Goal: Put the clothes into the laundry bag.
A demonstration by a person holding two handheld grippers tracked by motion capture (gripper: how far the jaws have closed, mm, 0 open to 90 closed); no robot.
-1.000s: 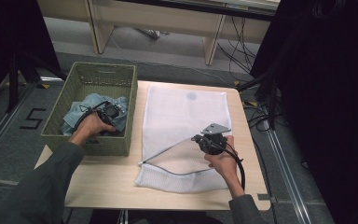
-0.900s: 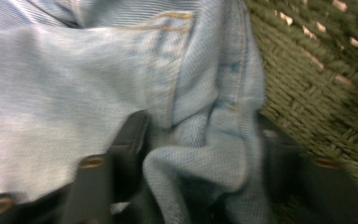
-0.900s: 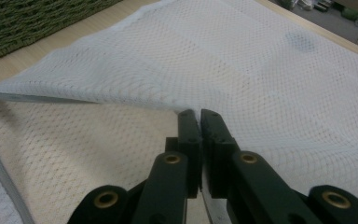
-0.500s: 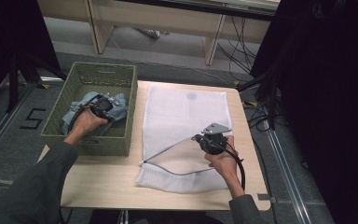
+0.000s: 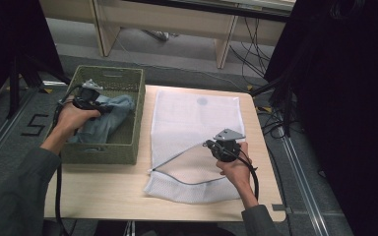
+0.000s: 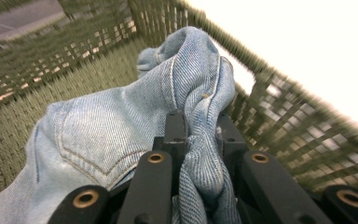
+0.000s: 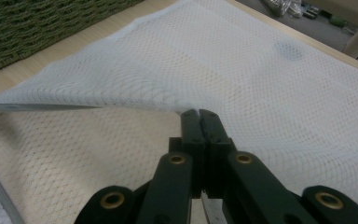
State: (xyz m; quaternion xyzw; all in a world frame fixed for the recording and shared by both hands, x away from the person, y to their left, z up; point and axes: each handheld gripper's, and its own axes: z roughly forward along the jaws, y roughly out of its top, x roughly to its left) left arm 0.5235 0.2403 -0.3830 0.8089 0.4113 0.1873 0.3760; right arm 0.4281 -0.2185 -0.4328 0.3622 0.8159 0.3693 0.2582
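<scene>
A pair of light blue jeans lies bunched in a green woven basket at the table's left. My left gripper is shut on a fold of the jeans and holds it raised above the basket floor. A white mesh laundry bag lies flat on the table's middle. My right gripper is shut on the upper edge of the mesh bag and lifts it, so the mouth gapes toward the front left.
The wooden table has bare surface in front of the basket and bag. The basket wall stands close to the right of the held jeans. Cables and dark curtains line the floor beyond the table's right edge.
My left gripper has risen and moved toward the basket's far left, pulling the jeans up with it. The right gripper has kept the bag's edge lifted in place.
</scene>
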